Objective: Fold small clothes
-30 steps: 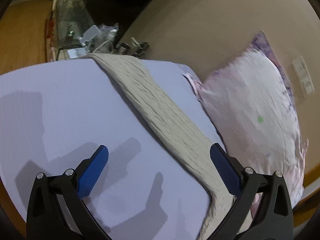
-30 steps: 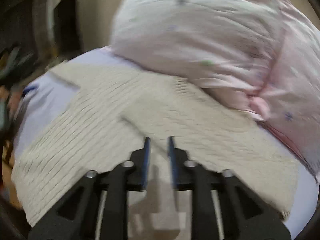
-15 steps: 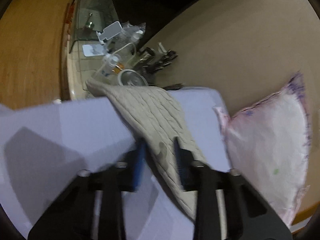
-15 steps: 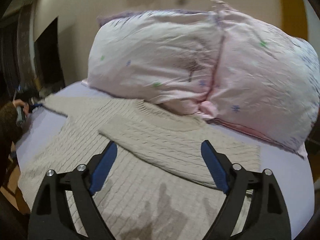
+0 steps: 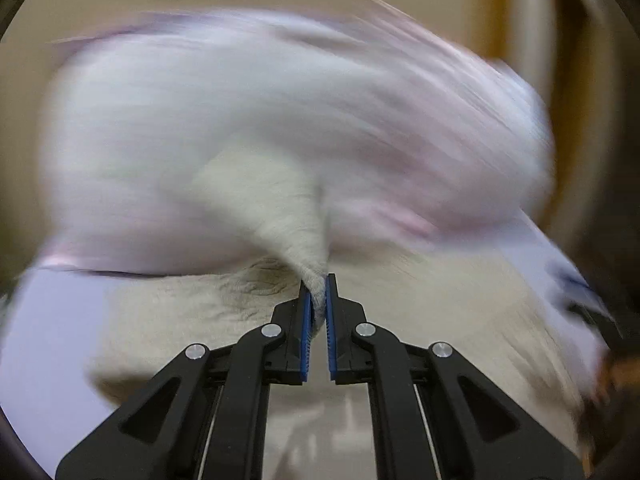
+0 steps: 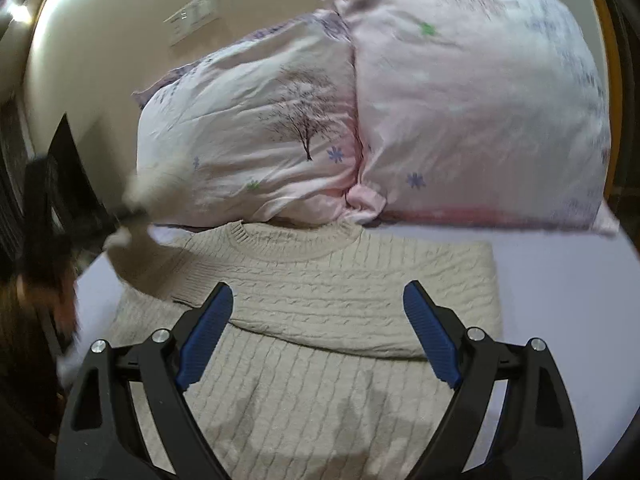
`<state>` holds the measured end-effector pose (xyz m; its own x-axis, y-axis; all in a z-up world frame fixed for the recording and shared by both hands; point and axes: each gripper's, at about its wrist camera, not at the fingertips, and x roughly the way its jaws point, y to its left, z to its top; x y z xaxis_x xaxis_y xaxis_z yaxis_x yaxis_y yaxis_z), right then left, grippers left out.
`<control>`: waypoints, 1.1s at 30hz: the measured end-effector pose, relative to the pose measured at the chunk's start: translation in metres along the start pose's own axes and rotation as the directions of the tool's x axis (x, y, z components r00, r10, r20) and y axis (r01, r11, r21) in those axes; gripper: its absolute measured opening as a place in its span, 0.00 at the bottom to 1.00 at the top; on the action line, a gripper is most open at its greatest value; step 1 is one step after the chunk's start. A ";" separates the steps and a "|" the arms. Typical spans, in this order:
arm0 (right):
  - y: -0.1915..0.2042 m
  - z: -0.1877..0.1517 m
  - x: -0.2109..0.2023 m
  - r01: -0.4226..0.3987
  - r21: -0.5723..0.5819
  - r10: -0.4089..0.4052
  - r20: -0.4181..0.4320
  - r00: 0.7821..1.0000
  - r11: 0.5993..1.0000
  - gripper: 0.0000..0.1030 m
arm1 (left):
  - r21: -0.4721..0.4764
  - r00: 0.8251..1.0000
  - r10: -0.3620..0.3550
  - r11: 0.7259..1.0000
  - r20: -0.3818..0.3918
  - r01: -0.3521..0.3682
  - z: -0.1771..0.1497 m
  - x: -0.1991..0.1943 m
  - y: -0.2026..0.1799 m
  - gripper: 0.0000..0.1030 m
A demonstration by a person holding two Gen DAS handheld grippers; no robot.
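Beige cable-knit sweater (image 6: 320, 320) lies flat on the pale lilac bed sheet (image 6: 560, 300), neckline toward the pillows, its right sleeve folded across the chest. At far left in the right wrist view, the other sleeve (image 6: 156, 188) is lifted off the sheet, blurred. The left gripper (image 5: 319, 304) has its blue pads pressed together, pinching that sleeve's cuff. The right gripper (image 6: 318, 320) hangs over the sweater's body with its fingers spread wide, gripping nothing. Two pink pillows with a printed tree and small flowers (image 6: 360, 120) rest against the cream wall (image 6: 120, 20), touching the sweater's collar edge. A white switch plate (image 6: 194, 16) is mounted on that wall. The left wrist view is heavily motion-blurred; pillow detail there cannot be made out. The sweater's hem is cut off by the lower frame edge.
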<state>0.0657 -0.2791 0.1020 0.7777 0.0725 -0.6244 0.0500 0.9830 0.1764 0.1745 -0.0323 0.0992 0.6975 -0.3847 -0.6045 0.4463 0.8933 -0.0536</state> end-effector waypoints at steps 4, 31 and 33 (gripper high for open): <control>-0.016 -0.001 0.003 -0.022 0.073 0.024 -0.030 0.999 0.997 0.84 | 0.196 0.986 -0.062 0.976 -0.158 0.093 -0.034 0.033 -0.068 0.12; 0.064 0.032 -0.018 0.244 -0.334 -0.171 0.235 0.957 0.910 0.06 | -0.123 0.986 0.060 0.989 -0.157 -0.079 -0.101 -0.064 0.043 0.45; 0.071 0.030 -0.021 0.404 -0.414 -0.225 0.415 0.881 0.816 0.06 | -0.125 0.986 0.057 0.989 -0.154 -0.076 -0.103 -0.066 0.042 0.47</control>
<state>0.0721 -0.2157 0.1508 0.9344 -0.2277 -0.2740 0.0954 0.9010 -0.4233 0.0896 0.0543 0.0550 0.6270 -0.2930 -0.7218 0.3180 0.9421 -0.1062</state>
